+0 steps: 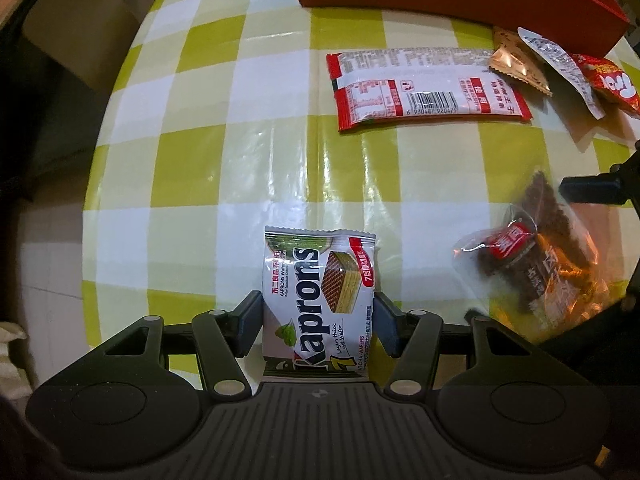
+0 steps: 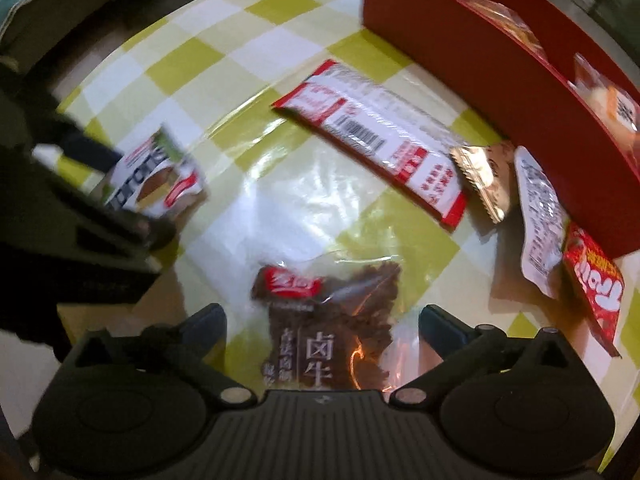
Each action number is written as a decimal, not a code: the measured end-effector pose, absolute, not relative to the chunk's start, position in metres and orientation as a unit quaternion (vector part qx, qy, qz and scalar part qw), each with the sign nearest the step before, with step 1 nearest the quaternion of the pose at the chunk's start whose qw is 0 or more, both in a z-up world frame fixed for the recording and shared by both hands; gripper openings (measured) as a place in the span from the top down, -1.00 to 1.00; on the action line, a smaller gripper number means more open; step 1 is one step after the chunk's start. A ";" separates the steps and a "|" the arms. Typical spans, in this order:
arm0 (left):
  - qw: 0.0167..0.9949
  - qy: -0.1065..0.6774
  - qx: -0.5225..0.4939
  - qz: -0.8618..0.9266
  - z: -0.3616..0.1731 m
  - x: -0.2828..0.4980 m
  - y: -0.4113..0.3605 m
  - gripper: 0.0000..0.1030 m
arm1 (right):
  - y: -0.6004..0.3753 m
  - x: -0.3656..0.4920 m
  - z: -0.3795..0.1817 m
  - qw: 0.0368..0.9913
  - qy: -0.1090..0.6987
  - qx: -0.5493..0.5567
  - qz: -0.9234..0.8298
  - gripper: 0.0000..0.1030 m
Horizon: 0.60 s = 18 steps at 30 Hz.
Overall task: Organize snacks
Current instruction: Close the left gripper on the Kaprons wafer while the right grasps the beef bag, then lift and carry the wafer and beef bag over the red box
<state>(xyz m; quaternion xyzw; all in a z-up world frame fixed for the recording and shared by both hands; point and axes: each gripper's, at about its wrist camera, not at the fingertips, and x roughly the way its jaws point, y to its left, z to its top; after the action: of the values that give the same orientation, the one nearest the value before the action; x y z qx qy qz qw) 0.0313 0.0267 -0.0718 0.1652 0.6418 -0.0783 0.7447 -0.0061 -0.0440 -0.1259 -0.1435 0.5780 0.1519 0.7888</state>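
Note:
My left gripper (image 1: 318, 304) points down at the green-checked table (image 1: 200, 152) and is shut on a white Kaprons wafer packet (image 1: 320, 280), one pad against each side of it. The same packet (image 2: 156, 180) shows blurred at the left of the right wrist view. My right gripper (image 2: 320, 314) stands wide open over a clear packet of brown beef snack (image 2: 332, 320); the packet lies flat between the fingers and neither pad touches it. In the left wrist view this beef packet (image 1: 532, 264) lies to the right of the wafer.
A red box (image 2: 480, 64) with snacks inside stands at the back right. In front of it lie a long red-and-white packet (image 2: 372, 136), a gold sachet (image 2: 484, 176), a white sachet (image 2: 540, 208) and a red packet (image 2: 596, 292). The table edge runs along the left.

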 end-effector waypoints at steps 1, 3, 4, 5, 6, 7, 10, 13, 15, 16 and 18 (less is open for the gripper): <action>0.745 0.641 0.165 -0.079 -0.071 0.031 0.027 -0.27 | -0.044 -0.006 -0.126 0.789 0.577 -0.146 0.151 -1.00; 0.745 0.641 0.165 -0.081 -0.070 0.031 0.027 -0.27 | -0.045 -0.004 -0.126 0.789 0.579 -0.142 0.147 -1.00; 0.745 0.641 0.165 -0.083 -0.071 0.030 0.027 -0.27 | -0.047 -0.002 -0.124 0.788 0.583 -0.135 0.145 -1.00; 0.745 0.641 0.166 -0.083 -0.071 0.030 0.026 -0.27 | -0.050 0.001 -0.121 0.788 0.585 -0.125 0.144 -1.00; 0.746 0.640 0.167 -0.084 -0.070 0.029 0.026 -0.27 | -0.052 0.003 -0.119 0.788 0.587 -0.121 0.143 -0.93; 0.747 0.638 0.168 -0.083 -0.070 0.029 0.027 -0.27 | -0.055 0.004 -0.117 0.789 0.587 -0.118 0.136 -0.88; 0.746 0.640 0.167 -0.083 -0.070 0.029 0.026 -0.27 | -0.059 0.005 -0.116 0.790 0.589 -0.116 0.127 -0.86; 0.748 0.636 0.169 -0.087 -0.067 0.027 0.022 -0.27 | -0.062 0.006 -0.111 0.791 0.588 -0.110 0.126 -0.76; 0.752 0.631 0.168 -0.091 -0.064 0.027 0.020 -0.27 | -0.069 0.006 -0.106 0.796 0.585 -0.099 0.121 -0.73; 0.754 0.629 0.167 -0.092 -0.062 0.027 0.020 -0.27 | -0.076 0.003 -0.102 0.799 0.582 -0.097 0.117 -0.73; 0.756 0.626 0.165 -0.092 -0.060 0.028 0.018 -0.27 | -0.080 0.004 -0.099 0.803 0.578 -0.094 0.109 -0.72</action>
<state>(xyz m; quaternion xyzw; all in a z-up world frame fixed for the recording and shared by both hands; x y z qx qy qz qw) 0.0278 0.0182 -0.0600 0.1647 0.6265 -0.0924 0.7562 0.0035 -0.0796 -0.0989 -0.0944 0.5776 0.1095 0.8034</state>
